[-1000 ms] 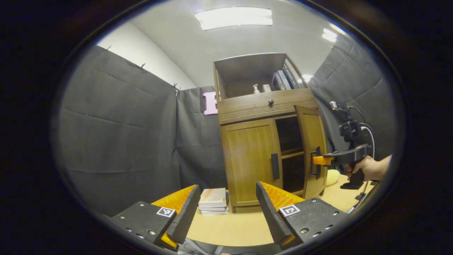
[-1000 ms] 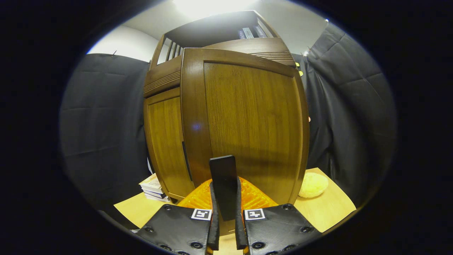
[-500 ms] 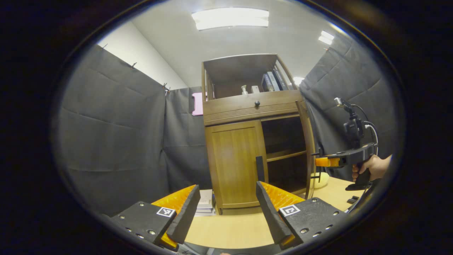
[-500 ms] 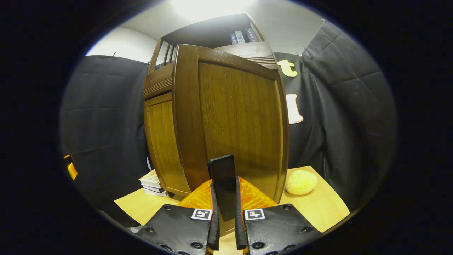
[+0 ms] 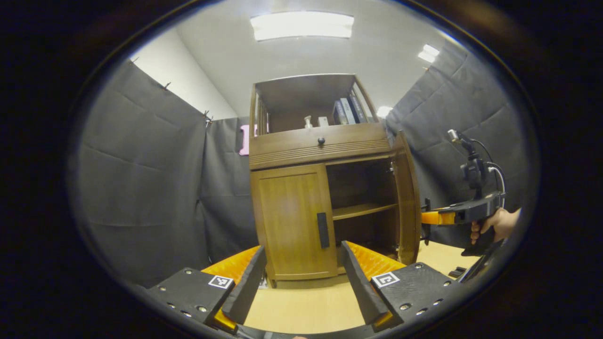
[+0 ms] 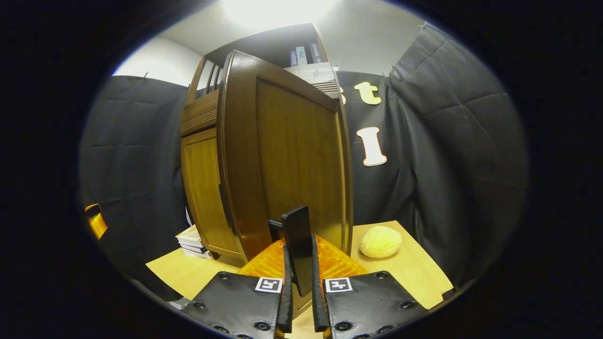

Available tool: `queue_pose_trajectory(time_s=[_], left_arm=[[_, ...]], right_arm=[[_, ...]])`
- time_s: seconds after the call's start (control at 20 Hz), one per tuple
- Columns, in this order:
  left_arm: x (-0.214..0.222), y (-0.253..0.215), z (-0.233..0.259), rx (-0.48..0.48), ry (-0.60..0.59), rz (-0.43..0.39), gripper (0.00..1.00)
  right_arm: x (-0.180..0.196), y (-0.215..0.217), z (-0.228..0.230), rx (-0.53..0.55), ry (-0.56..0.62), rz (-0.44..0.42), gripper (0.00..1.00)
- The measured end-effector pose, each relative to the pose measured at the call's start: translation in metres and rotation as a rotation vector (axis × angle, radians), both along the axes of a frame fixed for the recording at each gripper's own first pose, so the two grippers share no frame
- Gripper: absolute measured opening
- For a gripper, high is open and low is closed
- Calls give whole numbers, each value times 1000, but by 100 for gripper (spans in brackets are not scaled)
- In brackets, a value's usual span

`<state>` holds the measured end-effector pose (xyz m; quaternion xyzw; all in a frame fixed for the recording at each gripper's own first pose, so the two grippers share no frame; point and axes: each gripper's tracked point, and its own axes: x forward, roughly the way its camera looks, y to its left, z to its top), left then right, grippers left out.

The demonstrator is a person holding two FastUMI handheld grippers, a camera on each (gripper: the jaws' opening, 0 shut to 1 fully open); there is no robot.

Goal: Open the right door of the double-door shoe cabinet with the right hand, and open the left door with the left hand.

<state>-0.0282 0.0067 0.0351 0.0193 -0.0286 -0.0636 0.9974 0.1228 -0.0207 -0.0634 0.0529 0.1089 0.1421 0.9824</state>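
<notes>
Left gripper (image 5: 301,275) gaped wide and empty before the shut left door (image 5: 294,221), shoe cabinet (image 5: 320,141) on the table (image 5: 301,310), right door (image 6: 292,160) swung open, right gripper (image 6: 299,301) clamped on its handle (image 6: 297,245).

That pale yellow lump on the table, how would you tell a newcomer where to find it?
Start at the tall wooden shoe cabinet, whose right door stands swung open. Just past that door's outer edge, on the light wooden table near the black cloth wall, lies the yellow lump. It is round, soft-looking and alone there, unlike the flat stacked books on the cabinet's other side.
</notes>
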Motion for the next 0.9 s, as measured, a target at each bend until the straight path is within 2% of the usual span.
queue_pose_trajectory(time_s=[0.1,0.15,0.2,0.25,0.35,0.4,0.45,0.5,0.6,0.65,0.7,0.8,0.9], left_arm=[[7,-8,3,4,-2,-12,93],[8,-11,1,6,-1,-17,93],[9,-16,2,5,0,-22,90],[6,-21,2,5,-1,-25,92],[0,-28,4,12,-5,-30,92],[-1,-32,5,16,-6,-30,92],[-3,-38,6,18,-6,-31,90],[-4,-43,6,18,-5,-30,90],[-3,-49,5,19,-1,-28,90],[-2,-50,5,21,-1,-26,90],[-1,-52,6,25,-8,-22,92],[2,-53,5,31,-10,-17,89],[6,-56,3,21,-3,-24,92]], right_arm=[[-4,-11,-1,-5,2,-14,15],[-4,-17,-1,-9,2,-23,19],[-4,-22,0,-10,3,-30,15],[-4,-28,0,-8,4,-36,19],[-3,-39,0,-4,5,-48,15],[-3,-43,-2,-4,5,-52,18],[-3,-48,-2,-8,3,-56,13],[-3,-52,-3,-13,0,-60,17],[-3,-59,-3,-21,-1,-63,16],[-4,-63,-3,-23,-4,-63,10],[-4,-66,-3,-28,-7,-63,16],[-8,-74,-4,-47,-15,-69,16],[-15,-86,-5,-61,-22,-84,16]])
